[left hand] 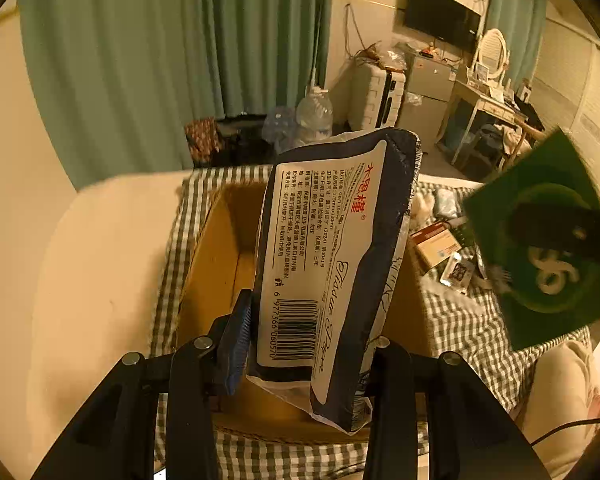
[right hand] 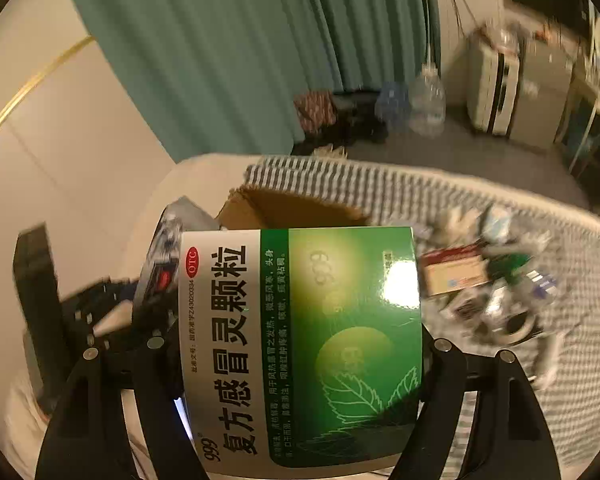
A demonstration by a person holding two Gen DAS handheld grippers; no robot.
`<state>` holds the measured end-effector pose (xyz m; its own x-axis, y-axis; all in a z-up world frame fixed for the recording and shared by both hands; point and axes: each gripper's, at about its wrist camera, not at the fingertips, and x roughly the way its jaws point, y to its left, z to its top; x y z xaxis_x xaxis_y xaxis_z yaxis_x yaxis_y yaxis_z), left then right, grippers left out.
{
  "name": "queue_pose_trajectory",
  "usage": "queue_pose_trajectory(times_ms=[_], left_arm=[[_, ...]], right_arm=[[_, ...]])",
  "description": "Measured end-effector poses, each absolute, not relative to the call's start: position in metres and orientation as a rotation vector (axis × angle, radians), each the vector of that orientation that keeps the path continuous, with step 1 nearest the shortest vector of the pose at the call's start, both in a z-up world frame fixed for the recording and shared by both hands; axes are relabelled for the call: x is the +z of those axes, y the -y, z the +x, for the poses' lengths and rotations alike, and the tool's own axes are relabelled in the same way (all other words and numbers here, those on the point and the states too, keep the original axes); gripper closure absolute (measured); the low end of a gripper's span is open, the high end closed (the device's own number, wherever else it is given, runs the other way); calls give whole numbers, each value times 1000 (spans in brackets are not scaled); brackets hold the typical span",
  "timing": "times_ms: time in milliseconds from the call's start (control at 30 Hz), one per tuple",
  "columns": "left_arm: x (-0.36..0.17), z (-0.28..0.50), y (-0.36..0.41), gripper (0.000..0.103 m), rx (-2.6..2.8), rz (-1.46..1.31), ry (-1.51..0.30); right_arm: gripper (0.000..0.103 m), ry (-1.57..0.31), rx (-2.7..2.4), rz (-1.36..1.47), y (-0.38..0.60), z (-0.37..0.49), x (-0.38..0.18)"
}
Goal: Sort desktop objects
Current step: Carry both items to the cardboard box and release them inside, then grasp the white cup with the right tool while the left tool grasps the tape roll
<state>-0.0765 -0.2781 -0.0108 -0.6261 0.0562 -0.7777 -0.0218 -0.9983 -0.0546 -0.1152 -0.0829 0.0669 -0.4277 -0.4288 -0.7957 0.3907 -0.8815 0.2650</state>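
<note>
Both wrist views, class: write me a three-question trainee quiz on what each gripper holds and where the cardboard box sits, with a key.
1. True or false: the left gripper holds the green medicine box.
2. Multiple choice: the tissue pack in the left wrist view is (A) lying flat on the checked cloth, (B) held on end over the open cardboard box, (C) resting on the floor.
3. Fill in: the loose pile of small items lies to the ____ of the cardboard box in the left wrist view.

Key: 1 false, the right gripper holds it; 2 B; 3 right.
</note>
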Motion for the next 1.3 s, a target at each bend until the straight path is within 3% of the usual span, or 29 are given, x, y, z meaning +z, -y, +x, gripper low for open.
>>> queue_pose_trajectory(times_ms=[33, 67, 100, 167, 233, 400, 700, 800, 1000, 1133, 1300], left_arm=[[-18, -78, 283, 63, 2782, -1349, 76], [-23, -79, 286, 50, 2777, -1358, 81], [-29, -81, 288, 28, 2789, -1383, 67], [-35, -85, 289, 10, 2824, -1434, 17], [-39, -87, 283, 10, 2819, -1434, -32], [-35, -85, 273, 10, 2791, -1400, -49], [33, -53, 235, 6, 2896, -1251, -95], [74, -33, 209, 0, 2940, -1137, -75], [127, 0, 134, 0, 2964, -795, -108], [128, 2, 81, 0, 2947, -706, -94], [81, -35, 12, 0, 2883, -886, -21]], right_arm=[[26, 69, -2295, 1320, 94, -124, 56], [24, 82, -2289, 1329, 100, -131, 49], [24, 108, -2284, 1330, 109, -138, 39], [17, 157, -2258, 1309, 119, -140, 30], [0, 165, -2253, 1252, 139, -139, 29], [0, 41, -2369, 1129, 149, -137, 44], [0, 188, -2532, 959, 56, -113, 114], [0, 143, -2606, 918, 19, -93, 142], [0, -47, -2845, 639, -64, -32, 191], [0, -282, -2911, 725, -105, -20, 171], [0, -293, -2896, 1056, -157, -44, 102]])
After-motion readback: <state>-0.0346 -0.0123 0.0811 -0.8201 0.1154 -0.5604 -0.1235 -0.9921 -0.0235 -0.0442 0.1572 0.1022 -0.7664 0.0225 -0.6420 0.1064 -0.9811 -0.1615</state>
